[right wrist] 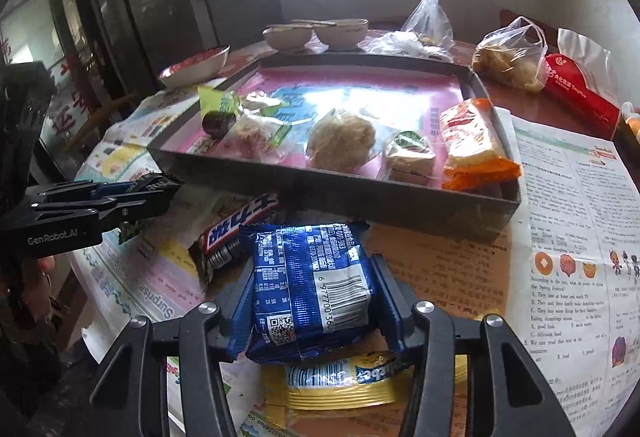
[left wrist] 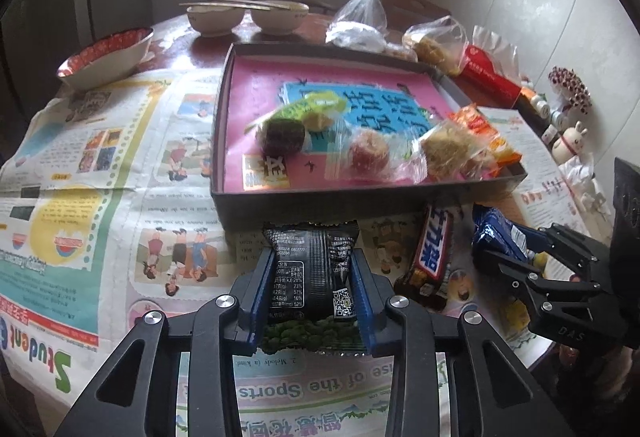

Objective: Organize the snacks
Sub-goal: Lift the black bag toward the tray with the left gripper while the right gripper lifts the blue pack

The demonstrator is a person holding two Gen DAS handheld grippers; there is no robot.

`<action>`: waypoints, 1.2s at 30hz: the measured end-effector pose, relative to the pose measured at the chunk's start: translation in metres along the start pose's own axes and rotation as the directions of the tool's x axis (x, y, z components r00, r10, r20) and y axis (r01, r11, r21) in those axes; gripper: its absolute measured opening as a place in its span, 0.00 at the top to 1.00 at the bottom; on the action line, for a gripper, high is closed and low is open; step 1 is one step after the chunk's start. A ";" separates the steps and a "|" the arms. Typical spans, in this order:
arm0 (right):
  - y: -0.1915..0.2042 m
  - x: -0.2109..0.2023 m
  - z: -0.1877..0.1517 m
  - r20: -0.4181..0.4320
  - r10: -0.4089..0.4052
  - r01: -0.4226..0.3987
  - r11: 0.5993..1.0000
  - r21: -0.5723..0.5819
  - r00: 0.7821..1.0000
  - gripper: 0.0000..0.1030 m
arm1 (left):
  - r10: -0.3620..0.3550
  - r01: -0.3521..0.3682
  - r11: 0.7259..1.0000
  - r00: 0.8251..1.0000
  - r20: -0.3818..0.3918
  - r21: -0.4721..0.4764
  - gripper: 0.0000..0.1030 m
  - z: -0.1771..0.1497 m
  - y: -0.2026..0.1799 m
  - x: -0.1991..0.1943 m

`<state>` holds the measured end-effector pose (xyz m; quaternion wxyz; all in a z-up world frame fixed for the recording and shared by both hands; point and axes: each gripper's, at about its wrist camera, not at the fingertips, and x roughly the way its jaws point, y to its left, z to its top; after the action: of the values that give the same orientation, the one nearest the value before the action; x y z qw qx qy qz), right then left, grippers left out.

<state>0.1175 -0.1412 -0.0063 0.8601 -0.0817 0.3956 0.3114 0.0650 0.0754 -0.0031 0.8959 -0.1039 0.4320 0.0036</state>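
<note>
My left gripper (left wrist: 313, 265) is shut on a black snack packet (left wrist: 310, 269) with green peas showing, held just in front of the shallow dark box (left wrist: 320, 203). My right gripper (right wrist: 316, 277) is shut on a blue snack packet (right wrist: 310, 285) in front of the same box (right wrist: 400, 197). The box has a pink lining and holds several wrapped snacks, among them an orange packet (right wrist: 472, 145). A Snickers bar (left wrist: 434, 253) lies on the newspaper between the grippers; it also shows in the right wrist view (right wrist: 240, 227). A yellow packet (right wrist: 340, 381) lies under the right gripper.
Newspaper (left wrist: 80, 165) covers the table. Two bowls with chopsticks (left wrist: 248, 15) and a red-rimmed bowl (left wrist: 108, 55) stand beyond the box. Plastic bags (left wrist: 362, 21), a red package (left wrist: 488, 75) and small figurines (left wrist: 568, 141) sit at the back right.
</note>
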 end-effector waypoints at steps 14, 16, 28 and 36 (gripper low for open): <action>-0.004 -0.025 0.017 0.084 -0.012 0.010 1.000 0.024 0.996 0.49 | -0.023 0.024 1.000 0.996 0.090 -0.016 0.64 0.024 0.000 -0.022; -0.006 -0.028 0.020 0.099 -0.019 0.016 0.999 0.033 0.995 0.49 | -0.023 0.025 1.000 0.995 0.098 -0.014 0.64 0.028 -0.002 -0.024; -0.016 -0.045 0.041 0.187 -0.072 0.058 0.995 0.080 0.980 0.49 | -0.031 0.034 0.999 0.992 0.125 -0.014 0.64 0.043 -0.005 -0.026; -0.023 -0.045 0.045 0.206 -0.054 0.036 0.995 0.089 0.977 0.49 | -0.025 0.027 1.000 0.992 0.126 -0.015 0.64 0.050 -0.006 -0.022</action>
<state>0.1379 -0.1631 0.0547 0.9064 -0.0209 0.3142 0.2815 0.0909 0.0806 0.0454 0.9205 -0.1163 0.3731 0.0022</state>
